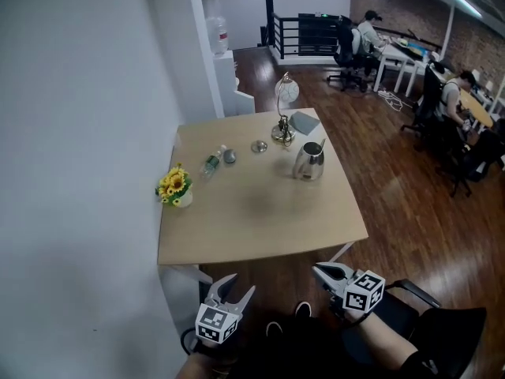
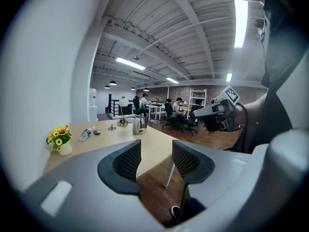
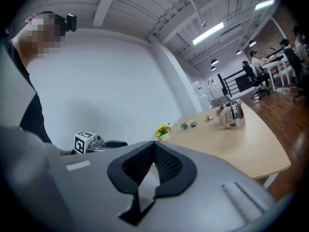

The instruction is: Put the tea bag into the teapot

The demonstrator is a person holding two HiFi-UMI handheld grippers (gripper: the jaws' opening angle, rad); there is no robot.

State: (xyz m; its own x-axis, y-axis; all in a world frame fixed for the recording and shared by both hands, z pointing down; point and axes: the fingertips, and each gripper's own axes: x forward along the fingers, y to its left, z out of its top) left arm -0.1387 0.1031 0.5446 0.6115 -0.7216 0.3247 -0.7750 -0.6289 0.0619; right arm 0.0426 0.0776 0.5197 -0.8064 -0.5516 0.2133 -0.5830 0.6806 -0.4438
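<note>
A steel teapot (image 1: 308, 163) stands on the far right part of the wooden table (image 1: 260, 212); it also shows in the left gripper view (image 2: 139, 125) and the right gripper view (image 3: 232, 115). Both grippers hang well short of the table's near edge. My left gripper (image 1: 241, 284) is open, with only table and floor seen between its pads (image 2: 156, 151). My right gripper (image 1: 318, 268) is shut (image 3: 154, 144) on a thin pale flat piece, the tea bag (image 3: 148, 182), which hangs down between the pads.
On the table are a pot of yellow flowers (image 1: 174, 186), a lying bottle (image 1: 211, 163), a small round lid (image 1: 259, 146) and a desk lamp (image 1: 282, 113). A white wall runs along the left. A black chair (image 1: 410, 298) stands near my right side. People sit at desks far right.
</note>
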